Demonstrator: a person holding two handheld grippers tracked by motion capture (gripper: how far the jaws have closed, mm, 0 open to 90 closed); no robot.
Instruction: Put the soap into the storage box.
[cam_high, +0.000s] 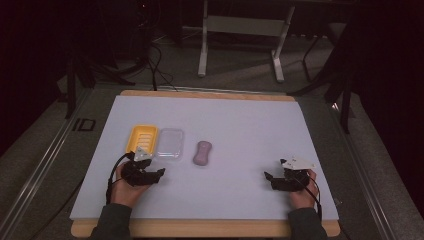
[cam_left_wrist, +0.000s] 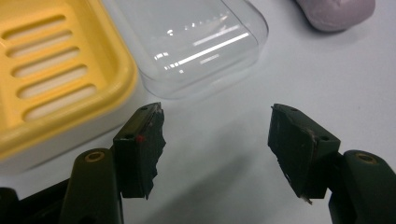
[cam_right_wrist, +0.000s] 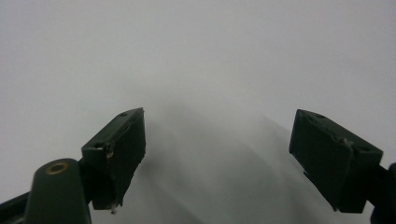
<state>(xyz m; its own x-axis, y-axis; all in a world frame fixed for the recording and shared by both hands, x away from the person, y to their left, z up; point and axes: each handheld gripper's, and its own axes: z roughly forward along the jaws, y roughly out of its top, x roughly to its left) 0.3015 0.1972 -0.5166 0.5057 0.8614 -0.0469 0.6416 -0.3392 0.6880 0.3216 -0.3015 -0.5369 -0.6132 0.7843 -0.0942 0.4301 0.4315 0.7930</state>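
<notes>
Now my left gripper (cam_high: 161, 172) sits left of centre in the high view, jaws spread and empty. Just above it lie the yellow soap dish (cam_high: 142, 137) and clear lid (cam_high: 170, 142), side by side. Right of them is the lilac soap bar (cam_high: 203, 152), long axis running up the frame, waisted and matte. My right gripper (cam_high: 268, 177), spread too, rests well apart at lower right, so the left is nearer.

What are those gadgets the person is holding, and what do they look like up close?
Each hand holds a black two-jaw gripper: the left gripper and right gripper. The jaws are flat, chipped black pads with brass-coloured pivots. A pale three-cornered plate tops each, a black cable trails back, and the sleeves are dark.
</notes>
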